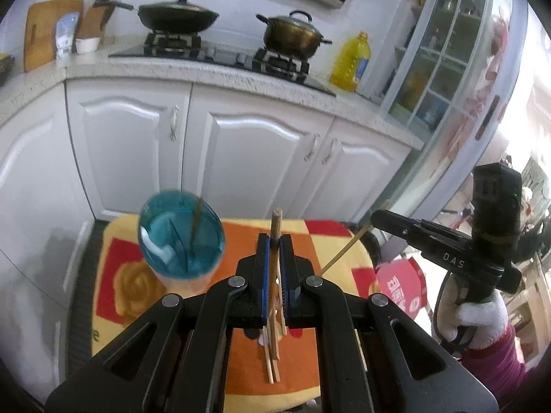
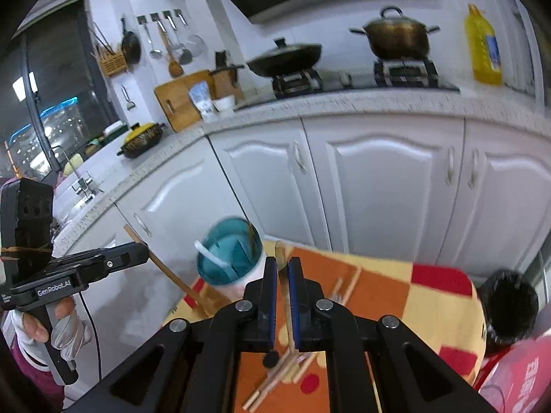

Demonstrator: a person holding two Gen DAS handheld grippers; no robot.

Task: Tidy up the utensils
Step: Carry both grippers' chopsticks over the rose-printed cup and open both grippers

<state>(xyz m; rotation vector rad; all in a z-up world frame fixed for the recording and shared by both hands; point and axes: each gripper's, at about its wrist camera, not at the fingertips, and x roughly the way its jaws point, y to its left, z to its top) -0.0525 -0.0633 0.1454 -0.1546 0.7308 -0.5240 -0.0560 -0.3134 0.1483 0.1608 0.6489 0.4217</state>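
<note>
My left gripper [image 1: 274,244] is shut on a wooden chopstick [image 1: 276,220] that stands upright above the table. My right gripper [image 2: 282,268] is shut on another wooden chopstick [image 2: 280,251]; it also shows in the left wrist view [image 1: 347,246]. A teal utensil cup [image 1: 182,237] with a white rim stands on the patterned cloth [image 1: 330,241], left of both grippers; it holds a white spoon [image 1: 156,237] and a thin stick. In the right wrist view the cup [image 2: 229,258] is just left of the fingers. Several loose chopsticks [image 1: 273,358] lie on the cloth below the grippers.
White kitchen cabinets [image 1: 248,158] stand close behind the small table. A wok [image 1: 179,17], a pot [image 1: 292,36] and a yellow oil bottle [image 1: 351,63] are on the counter. A dark bin [image 2: 509,306] is at the table's right.
</note>
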